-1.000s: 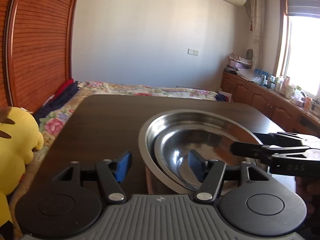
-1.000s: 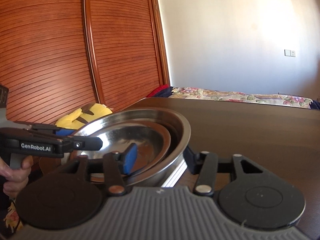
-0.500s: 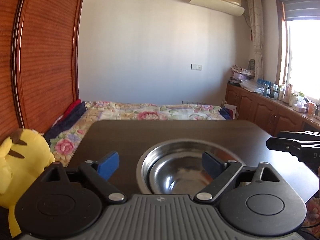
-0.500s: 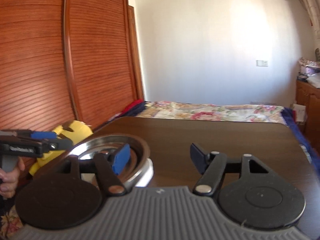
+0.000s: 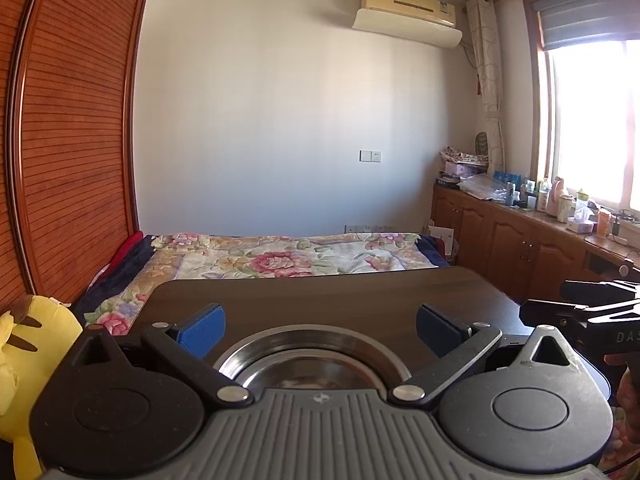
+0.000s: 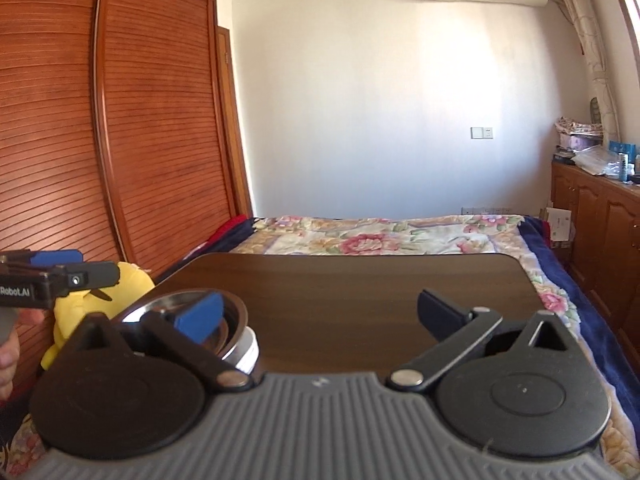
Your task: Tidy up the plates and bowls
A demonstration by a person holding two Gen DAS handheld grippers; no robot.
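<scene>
Bowls: two steel bowls (image 5: 312,356), one nested inside the other, mouths up, round, at the near left part of the table (image 6: 360,288).
Left claw (image 5: 318,328): spread wide, empty.
Right claw (image 6: 320,314): spread wide, empty.

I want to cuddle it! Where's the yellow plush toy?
The plush sits at the far left of the left wrist view, off the table's left edge, below the wooden wardrobe.

- Left tool (image 5: 318,326): fingers spread wide, blue pads (image 5: 201,327) well apart, gripping nothing.
- Right tool (image 6: 320,312): fingers likewise wide apart, nothing between.
- Both held level, side by side.
</scene>
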